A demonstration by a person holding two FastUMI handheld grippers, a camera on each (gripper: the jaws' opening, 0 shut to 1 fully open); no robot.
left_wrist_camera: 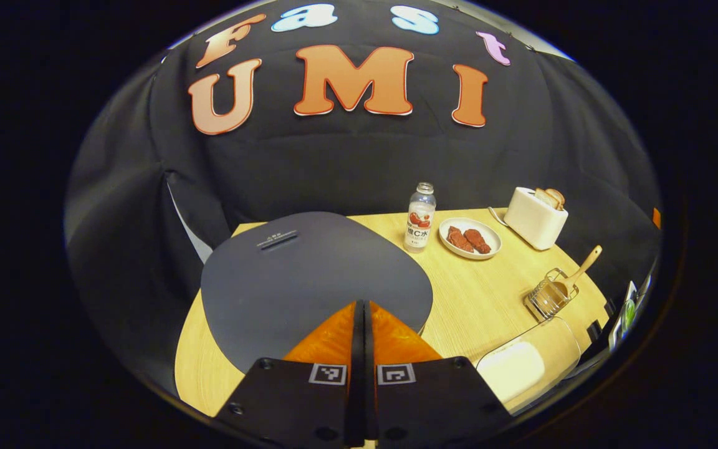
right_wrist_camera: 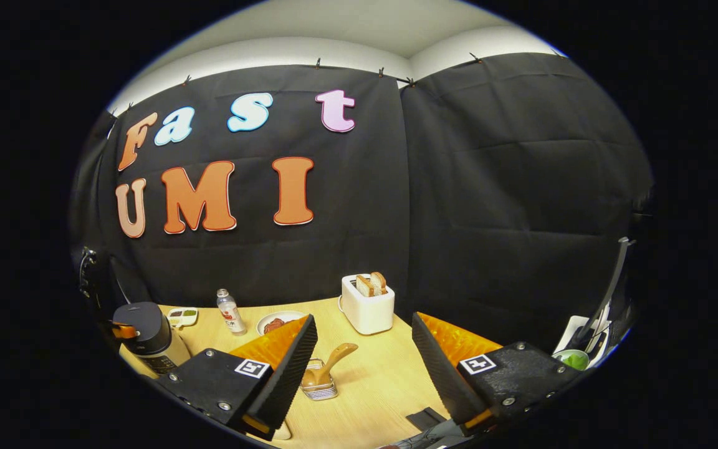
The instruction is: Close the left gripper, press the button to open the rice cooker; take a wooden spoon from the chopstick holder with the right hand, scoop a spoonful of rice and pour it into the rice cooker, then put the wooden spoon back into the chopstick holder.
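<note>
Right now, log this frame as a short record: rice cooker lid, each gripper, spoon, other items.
Rice cooker: lid closed
Left gripper: fingers shut together, over the lid
Right gripper: fingers open, holding nothing
Wooden spoon: in chopstick holder
Rice container: near table edge
Others: bottle, plate of food, toaster

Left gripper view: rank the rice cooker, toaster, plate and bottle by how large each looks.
1. rice cooker, nearest the camera, so inflated
2. toaster
3. plate and bottle look about alike; not ranked.
</note>
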